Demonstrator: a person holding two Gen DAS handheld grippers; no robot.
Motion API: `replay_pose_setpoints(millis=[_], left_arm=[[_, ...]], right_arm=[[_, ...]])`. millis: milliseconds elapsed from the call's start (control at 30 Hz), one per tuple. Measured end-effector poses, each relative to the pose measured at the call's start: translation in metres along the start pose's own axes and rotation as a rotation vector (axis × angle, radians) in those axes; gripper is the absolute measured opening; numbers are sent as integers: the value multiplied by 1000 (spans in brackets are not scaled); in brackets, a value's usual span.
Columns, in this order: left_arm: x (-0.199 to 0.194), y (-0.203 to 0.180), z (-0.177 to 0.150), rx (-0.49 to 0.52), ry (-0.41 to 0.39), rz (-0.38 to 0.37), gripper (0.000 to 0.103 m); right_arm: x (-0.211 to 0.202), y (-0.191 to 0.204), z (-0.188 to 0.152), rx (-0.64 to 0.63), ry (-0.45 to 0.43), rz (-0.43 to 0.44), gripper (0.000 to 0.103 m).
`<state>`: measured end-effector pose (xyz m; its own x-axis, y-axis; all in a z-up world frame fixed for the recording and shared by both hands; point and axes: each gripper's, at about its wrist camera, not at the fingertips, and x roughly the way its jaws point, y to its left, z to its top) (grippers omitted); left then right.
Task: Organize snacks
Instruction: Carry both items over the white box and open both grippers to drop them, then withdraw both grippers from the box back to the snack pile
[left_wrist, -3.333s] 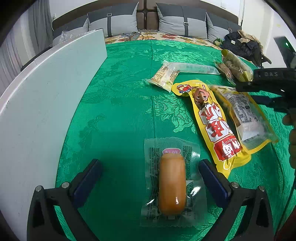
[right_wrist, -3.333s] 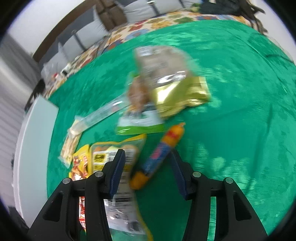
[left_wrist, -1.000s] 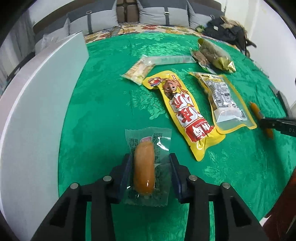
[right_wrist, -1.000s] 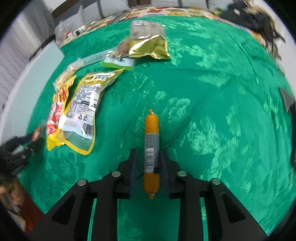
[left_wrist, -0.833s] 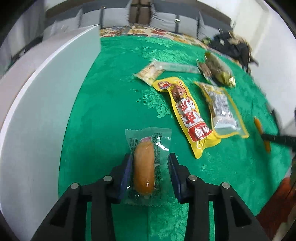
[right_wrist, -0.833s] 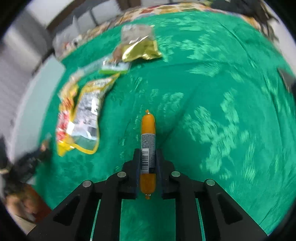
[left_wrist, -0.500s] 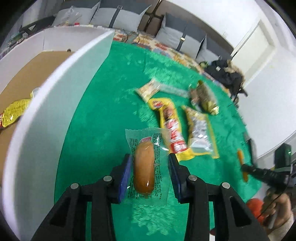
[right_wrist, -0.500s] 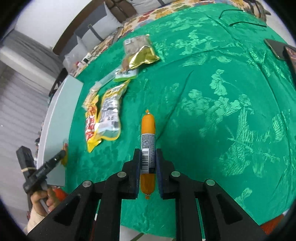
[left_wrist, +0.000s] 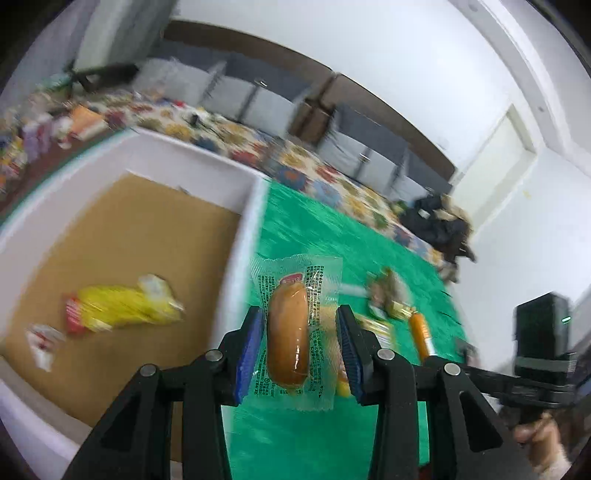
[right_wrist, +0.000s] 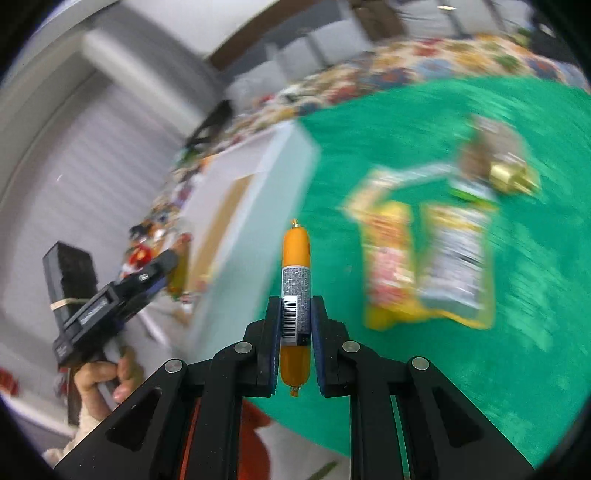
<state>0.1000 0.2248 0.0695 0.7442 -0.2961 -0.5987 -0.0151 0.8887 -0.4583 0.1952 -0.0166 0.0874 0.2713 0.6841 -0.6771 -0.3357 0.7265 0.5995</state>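
My left gripper (left_wrist: 300, 345) is shut on a clear-wrapped bread roll (left_wrist: 288, 332) and holds it in the air beside the right wall of a white box (left_wrist: 236, 254). My right gripper (right_wrist: 295, 325) is shut on an orange sausage stick (right_wrist: 295, 280), held above the green tablecloth (right_wrist: 480, 369) next to the same white box (right_wrist: 258, 206). The right gripper with the sausage stick (left_wrist: 421, 332) also shows in the left wrist view, and the left gripper (right_wrist: 162, 273) in the right wrist view.
The box has a brown cardboard floor (left_wrist: 122, 251) with a yellow snack pack (left_wrist: 118, 306) and a small white packet (left_wrist: 42, 341) on it. On the cloth lie a yellow-red pack (right_wrist: 386, 266), a yellow-edged clear pack (right_wrist: 458, 262) and a gold-brown pack (right_wrist: 498, 162). Both views are blurred.
Both grippers have lifted their snacks off the cloth and swung left toward the white box. The box's inside has come into the left wrist view.
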Motion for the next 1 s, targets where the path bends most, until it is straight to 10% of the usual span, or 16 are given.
replay_pose_setpoints(millis=[367,467,533,733,1000], left_arm=[[-14,130,9,-40,18,344,45],[-8,144,-4,-38,38,429,75],[-8,149,-14,-48,25,450,94],[-11,132,-26,-51,2,414,97],[-1,12,-34,97,-28,197,101]], right_arm=[[133,139,28,-212,110,71,16],[158,143,22,-228,125,22,27],[162,138,20,-222,121,12,56],[136,91,5,-244,30,-126,62],[47,-58,-53,-291,-108,-569,69]])
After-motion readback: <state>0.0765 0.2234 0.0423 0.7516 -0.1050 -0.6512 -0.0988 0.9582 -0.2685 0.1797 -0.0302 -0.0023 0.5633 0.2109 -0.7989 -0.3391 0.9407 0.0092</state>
